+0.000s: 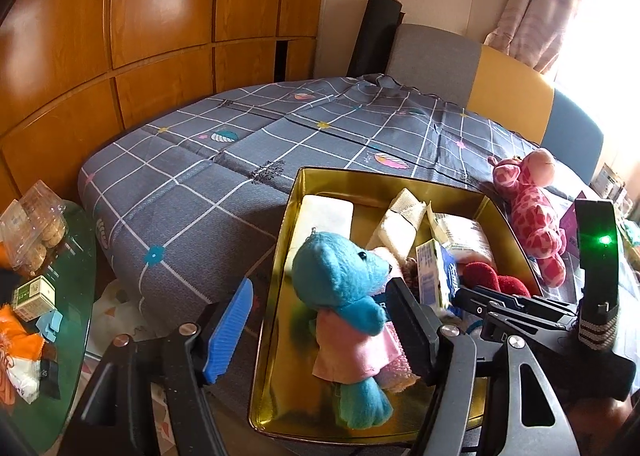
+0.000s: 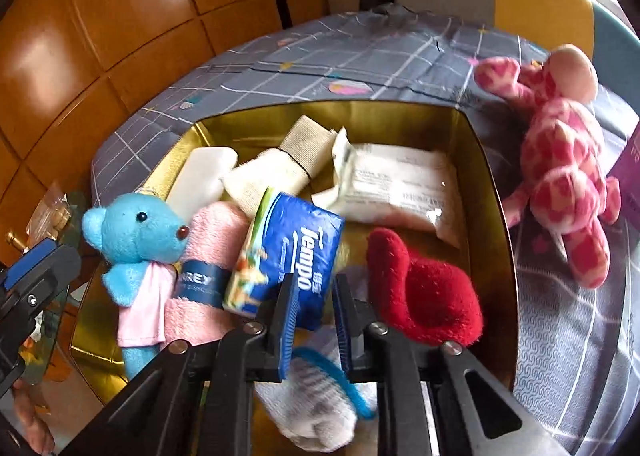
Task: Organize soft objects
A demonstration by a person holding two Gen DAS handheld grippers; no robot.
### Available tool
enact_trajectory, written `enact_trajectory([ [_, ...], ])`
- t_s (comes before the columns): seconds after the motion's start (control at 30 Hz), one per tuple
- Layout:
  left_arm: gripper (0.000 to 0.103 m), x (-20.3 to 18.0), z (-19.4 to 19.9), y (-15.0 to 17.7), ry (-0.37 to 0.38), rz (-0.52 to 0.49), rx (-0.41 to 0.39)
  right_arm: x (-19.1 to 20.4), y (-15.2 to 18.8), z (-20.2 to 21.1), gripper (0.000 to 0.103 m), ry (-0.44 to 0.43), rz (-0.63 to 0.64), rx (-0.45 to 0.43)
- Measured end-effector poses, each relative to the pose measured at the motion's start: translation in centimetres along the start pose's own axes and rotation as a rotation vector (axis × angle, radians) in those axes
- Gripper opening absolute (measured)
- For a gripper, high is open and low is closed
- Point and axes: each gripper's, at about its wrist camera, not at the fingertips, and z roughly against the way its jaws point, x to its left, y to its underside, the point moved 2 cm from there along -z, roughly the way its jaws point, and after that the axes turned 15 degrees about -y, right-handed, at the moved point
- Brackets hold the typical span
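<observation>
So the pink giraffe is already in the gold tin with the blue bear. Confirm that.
Not so: the giraffe lies on the bedspread outside the tin, beside its right wall. Only the bear is inside. The right wrist view shows it.

Both claws: left claw (image 1: 320, 330) and right claw (image 2: 316, 310), black frames, ribbed blue pads, silver screws

Tin (image 2: 496, 191) sits on bed (image 1: 180, 191). Bear (image 2: 132, 240), tissue pkt (image 2: 288, 252) & towel (image 2: 208, 268) lie inside. Giraffe (image 2: 560, 159) lies outside, rt of tin.
</observation>
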Motion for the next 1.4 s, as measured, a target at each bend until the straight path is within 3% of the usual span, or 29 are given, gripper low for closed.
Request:
enact_trajectory([
  [0.07,0.076,-0.2,0.1,0.0,-0.003,-0.001,-0.001,-0.3,0.2,-0.1,0.017,-0.007,-0.010,-0.001],
  [0.33,0.083,-0.7,0.8,0.1,0.006,-0.006,-0.012,0.5,0.5,0.9,0.018,0.007,0.026,-0.043],
  [0.5,0.087,-1.2,1.2,0.2,0.017,-0.012,-0.019,1.5,0.8,2.5,0.022,0.064,0.082,-0.085],
  [0.7,0.102,-1.8,2.2,0.3,0.020,-0.012,-0.040,1.8,1.7,4.5,0.027,0.142,0.098,-0.134],
  [1.03,0.103,-2.4,5.5,0.1,0.001,0.013,-0.100,2.1,4.7,9.2,0.042,0.243,0.084,-0.257],
  [1.2,0.103,-2.8,6.9,0.3,-0.097,-0.001,-0.160,1.6,5.6,10.0,0.042,0.259,0.052,-0.264],
  [1.4,0.103,-2.3,7.2,0.5,-0.100,0.018,-0.166,1.6,6.2,10.5,0.042,0.262,0.046,-0.267],
])
